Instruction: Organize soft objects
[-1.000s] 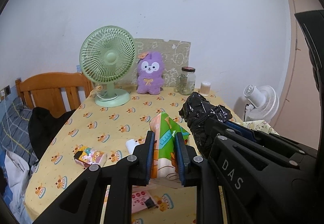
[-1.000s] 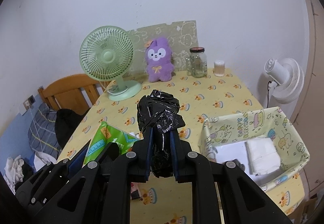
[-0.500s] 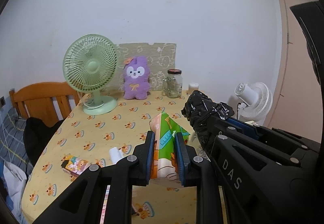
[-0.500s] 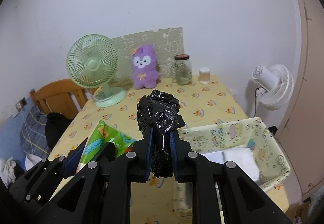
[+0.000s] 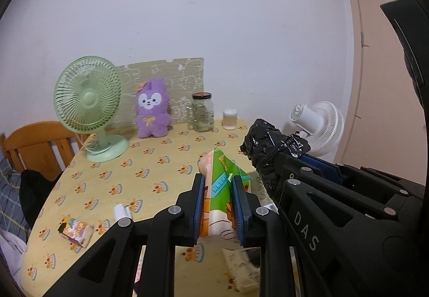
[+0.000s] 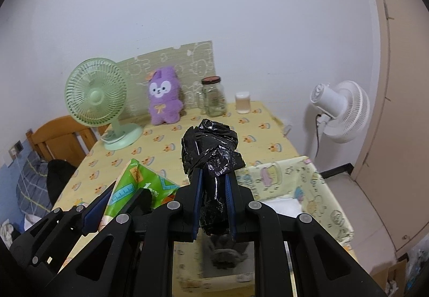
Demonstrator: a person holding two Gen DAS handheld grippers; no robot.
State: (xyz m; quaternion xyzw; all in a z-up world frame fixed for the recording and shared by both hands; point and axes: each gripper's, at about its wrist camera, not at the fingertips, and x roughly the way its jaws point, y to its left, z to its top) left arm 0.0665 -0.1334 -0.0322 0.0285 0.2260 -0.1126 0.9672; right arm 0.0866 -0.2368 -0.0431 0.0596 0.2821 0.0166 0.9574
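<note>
The left gripper [image 5: 218,199] is clamped on a soft green-and-orange printed plastic pack [image 5: 218,189], its blue-padded fingers [image 5: 199,205] pressing the pack's two flat sides while the pack's peaked top sticks up past the tips; the print on it is too small to read. The right gripper [image 6: 212,196] is clamped on a crumpled roll of black plastic bags [image 6: 211,154], which bulges out above its fingertips and hangs a little below them. Seen from the left wrist, that black roll [image 5: 270,146] sits just to the right of the printed pack, and white letters reading "DAS" run along the right gripper's black arm. Both held things are raised above the yellow cake-patterned tablecloth [image 5: 112,176]. Below and to the right of the black roll stands a pale yellow cartoon-printed fabric bin [image 6: 316,189] with white folded things inside. Left of the printed pack, on the cloth, lie a small white tube [image 5: 122,211] and a small colourful cartoon packet [image 5: 76,230]. Beyond the pack, against the wall, stand a mint-green desk fan [image 5: 89,103], a purple plush rabbit [image 5: 152,109], a clear glass jar with a dark lid [image 5: 202,112] and a small white-capped cup [image 5: 230,118].
</note>
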